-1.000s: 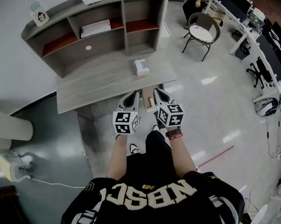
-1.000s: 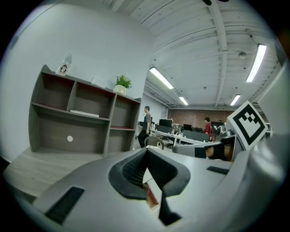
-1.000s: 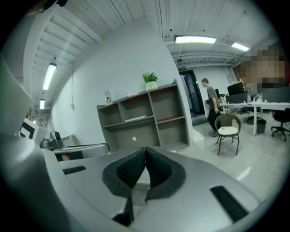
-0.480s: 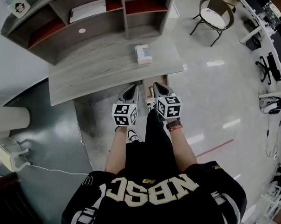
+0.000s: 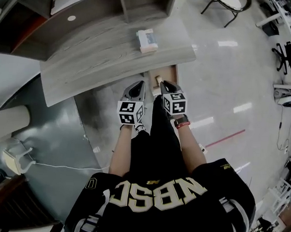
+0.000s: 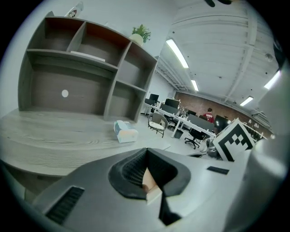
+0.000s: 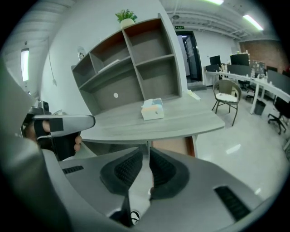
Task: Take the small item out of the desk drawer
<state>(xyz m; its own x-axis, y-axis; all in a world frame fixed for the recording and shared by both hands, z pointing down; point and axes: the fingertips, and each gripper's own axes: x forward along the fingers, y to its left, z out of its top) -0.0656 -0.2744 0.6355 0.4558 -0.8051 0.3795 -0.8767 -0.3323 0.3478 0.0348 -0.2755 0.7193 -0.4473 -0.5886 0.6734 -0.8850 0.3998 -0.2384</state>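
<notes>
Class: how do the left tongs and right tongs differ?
The left tongs are shut at the tips; the right tongs have just been opening, a slit apart, nothing between. The right tongs line up with the drawer; the left tongs sit left of it. Both carry marker cubes.

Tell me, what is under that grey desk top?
A brown wooden drawer unit shows just below the desk top, near its right end. The top and the unit's front cover everything behind, so whatever lies inside the drawer cannot be seen.
</notes>
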